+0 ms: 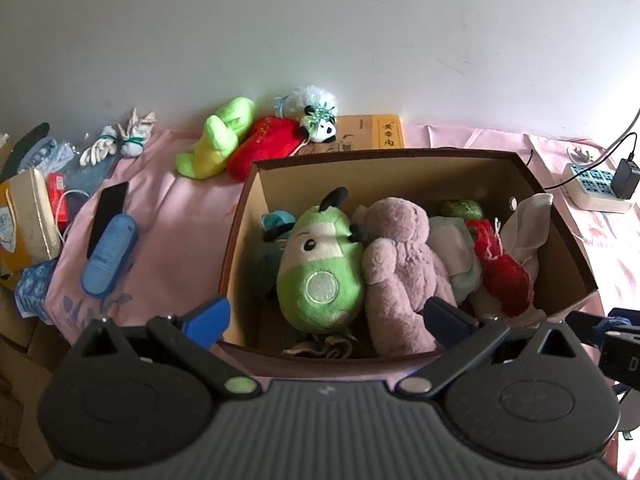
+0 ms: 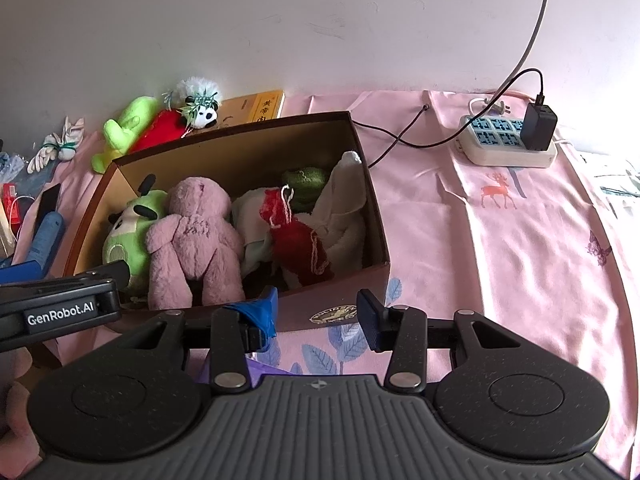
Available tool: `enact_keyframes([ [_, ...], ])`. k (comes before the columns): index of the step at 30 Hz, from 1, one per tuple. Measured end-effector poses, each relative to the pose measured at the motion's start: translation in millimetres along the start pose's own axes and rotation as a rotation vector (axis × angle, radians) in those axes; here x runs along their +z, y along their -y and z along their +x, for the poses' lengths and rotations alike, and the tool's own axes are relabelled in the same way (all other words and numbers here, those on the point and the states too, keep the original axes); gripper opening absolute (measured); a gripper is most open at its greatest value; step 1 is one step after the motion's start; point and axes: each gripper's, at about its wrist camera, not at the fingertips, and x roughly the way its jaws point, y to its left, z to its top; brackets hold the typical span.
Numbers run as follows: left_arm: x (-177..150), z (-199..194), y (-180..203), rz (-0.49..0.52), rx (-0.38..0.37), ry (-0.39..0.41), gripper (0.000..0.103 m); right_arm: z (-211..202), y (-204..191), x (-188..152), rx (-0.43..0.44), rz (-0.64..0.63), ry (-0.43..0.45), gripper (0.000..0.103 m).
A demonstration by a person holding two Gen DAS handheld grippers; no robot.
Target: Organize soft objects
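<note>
A brown cardboard box (image 1: 568,248) (image 2: 372,216) on the pink cloth holds a green and white plush (image 1: 320,268) (image 2: 128,236), a pink bear (image 1: 400,272) (image 2: 192,240), a red knit item (image 1: 500,272) (image 2: 296,248), white cloth (image 2: 344,208) and a dark green item (image 2: 306,180). Behind the box lie a lime green plush (image 1: 216,140) (image 2: 120,132), a red plush (image 1: 264,146) (image 2: 160,132) and a small panda (image 1: 320,124) (image 2: 202,110). My left gripper (image 1: 326,322) is open and empty over the box's near edge. My right gripper (image 2: 316,312) is open and empty at the box's near right corner.
A power strip with a black charger (image 2: 508,140) (image 1: 596,184) and cables lies right of the box. A blue case (image 1: 110,256), a black phone (image 1: 108,212), tied white socks (image 1: 116,142), a cardboard carton (image 1: 24,216) and a yellow book (image 1: 380,136) lie to the left and behind.
</note>
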Motion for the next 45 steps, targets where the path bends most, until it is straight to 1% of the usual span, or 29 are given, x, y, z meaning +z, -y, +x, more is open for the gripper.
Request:
enact_keyframes([
  [7, -1, 0, 0, 0.000, -0.006, -0.006, 0.103, -2, 0, -1, 0.023, 0.004, 0.020, 0.027],
  [15, -2, -1, 0, 0.006, -0.020, 0.000, 0.103, -8, 1, -1, 0.058, -0.003, 0.052, 0.027],
  [21, -2, -3, 1, 0.011, -0.018, 0.009, 0.103, -9, 1, -1, 0.069, -0.006, 0.064, 0.027],
  [32, -2, -1, 0, 0.001, -0.020, -0.006, 0.103, -10, 0, -4, 0.070, -0.015, 0.058, 0.027],
  [35, -2, 0, 0, 0.000, -0.025, -0.010, 0.103, -10, -1, -4, 0.049, -0.025, 0.060, 0.027],
  [45, -3, -1, 0, 0.003, -0.025, -0.007, 0.103, -8, 1, -5, 0.034, -0.017, 0.051, 0.027],
])
